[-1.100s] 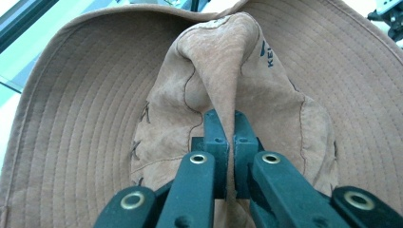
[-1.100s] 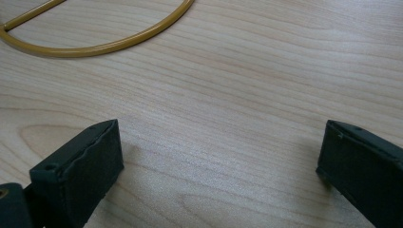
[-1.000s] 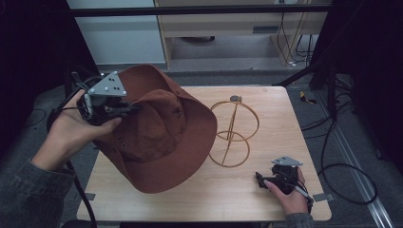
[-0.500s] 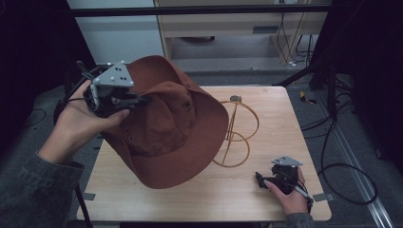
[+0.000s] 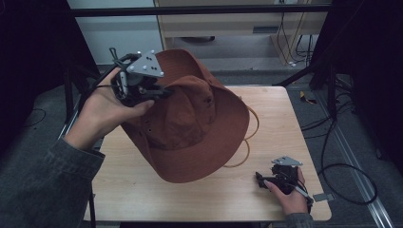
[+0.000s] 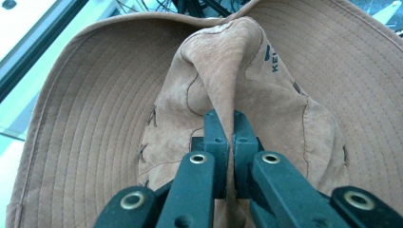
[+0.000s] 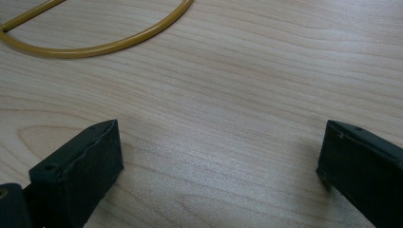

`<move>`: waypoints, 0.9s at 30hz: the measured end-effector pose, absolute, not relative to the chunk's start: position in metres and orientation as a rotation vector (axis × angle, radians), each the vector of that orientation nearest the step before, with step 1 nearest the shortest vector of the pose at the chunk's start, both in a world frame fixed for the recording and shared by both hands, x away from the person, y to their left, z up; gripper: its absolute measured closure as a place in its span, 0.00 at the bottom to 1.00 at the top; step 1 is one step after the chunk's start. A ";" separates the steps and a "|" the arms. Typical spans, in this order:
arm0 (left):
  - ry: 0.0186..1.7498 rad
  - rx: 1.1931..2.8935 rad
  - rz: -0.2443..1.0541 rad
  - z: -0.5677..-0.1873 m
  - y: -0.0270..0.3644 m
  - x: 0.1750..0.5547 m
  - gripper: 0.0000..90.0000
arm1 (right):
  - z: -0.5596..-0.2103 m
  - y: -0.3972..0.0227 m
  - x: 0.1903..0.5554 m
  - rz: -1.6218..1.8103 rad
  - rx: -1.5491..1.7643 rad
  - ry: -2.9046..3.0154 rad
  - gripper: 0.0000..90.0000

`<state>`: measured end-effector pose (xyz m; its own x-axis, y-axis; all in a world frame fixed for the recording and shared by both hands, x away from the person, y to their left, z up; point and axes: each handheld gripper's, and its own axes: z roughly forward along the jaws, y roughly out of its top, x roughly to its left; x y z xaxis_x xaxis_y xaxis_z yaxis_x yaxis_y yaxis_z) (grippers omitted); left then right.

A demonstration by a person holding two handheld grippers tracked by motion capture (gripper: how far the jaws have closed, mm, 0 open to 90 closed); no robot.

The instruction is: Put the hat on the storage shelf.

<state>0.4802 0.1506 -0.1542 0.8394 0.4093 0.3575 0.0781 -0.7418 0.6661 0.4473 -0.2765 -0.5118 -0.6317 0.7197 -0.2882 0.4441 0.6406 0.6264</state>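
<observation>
A brown wide-brimmed hat (image 5: 190, 128) hangs tilted above the table's left half, brim slanting down toward the front. My left gripper (image 5: 164, 90) is shut on a pinched fold of its crown. In the left gripper view the hat (image 6: 95, 118) spreads behind my left gripper (image 6: 225, 118), whose jaws are pressed together on that fold. A gold wire stand (image 5: 247, 142) sits behind the hat, mostly hidden by the brim. My right gripper (image 5: 260, 178) rests low at the table's front right, open with nothing in it. In the right gripper view my right gripper (image 7: 218, 156) faces bare wood, with the stand's base ring (image 7: 119, 42) ahead.
The light wooden table (image 5: 142, 190) has bare room at the front left and right of the stand. Cables (image 5: 342, 166) lie on the floor to the right. A shelf unit (image 5: 228, 23) stands beyond the far edge.
My left gripper has lifted the hat up and to the right; the hat now tilts and covers most of the wire stand. The right gripper has not moved.
</observation>
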 end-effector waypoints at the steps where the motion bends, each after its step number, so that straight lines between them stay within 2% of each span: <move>1: 0.351 2.351 0.647 -0.155 0.144 0.484 0.98 | -0.512 -0.277 0.448 0.692 0.909 2.338 0.01; 27: 0.284 2.364 0.620 -0.156 0.078 0.508 0.98 | -0.511 -0.277 0.452 0.680 0.911 2.334 0.01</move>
